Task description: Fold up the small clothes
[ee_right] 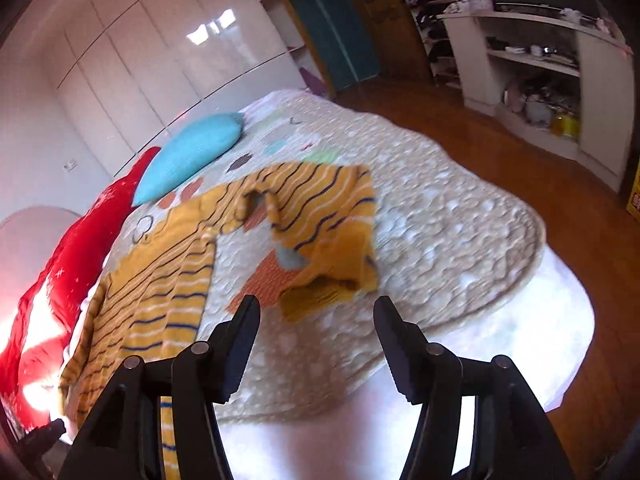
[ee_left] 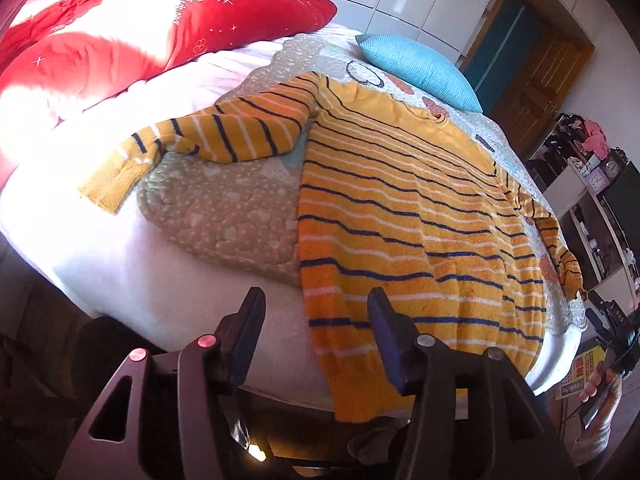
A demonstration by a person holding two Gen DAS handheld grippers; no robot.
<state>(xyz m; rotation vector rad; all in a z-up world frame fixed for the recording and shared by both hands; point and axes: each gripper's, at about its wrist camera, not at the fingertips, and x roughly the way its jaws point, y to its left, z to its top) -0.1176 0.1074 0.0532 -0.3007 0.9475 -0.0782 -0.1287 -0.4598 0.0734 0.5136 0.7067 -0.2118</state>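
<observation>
While both claws hang apart and hold nothing, a small yellow sweater (ee_left: 400, 208) with navy and white stripes lies spread on a quilt (ee_left: 224, 216) on the bed (ee_left: 100, 248), its hem hanging a little over the near edge and its neck pointing toward the far edge, where a blue pillow (ee_left: 420, 68) rests. Seen from the left wrist, the left claw (ee_left: 316, 340) hovers released just above the hem's left corner, one finger over bare bed, the other over the knit. One sleeve (ee_left: 192, 144) stretches out flat toward the left edge, near a red duvet (ee_left: 120, 40). Seen from the right wrist, the right claw (ee_right: 316, 344) is also released, poised near the other sleeve (ee_right: 320, 232), which lies crumpled and doubled over itself beside the body, its cuff nearest the claw. The step in hand looks like gathering the sleeves inward. To do it well, the right claw should probably pinch the cuff alone, not the quilt beneath, lift just enough to shake the sleeve straight, then lay it flat across the chest. The left claw might do the same with its sleeve, keeping both folds parallel to the side seams. This view is motion-blurred, so the exact cuff edge is hard to tell.
</observation>
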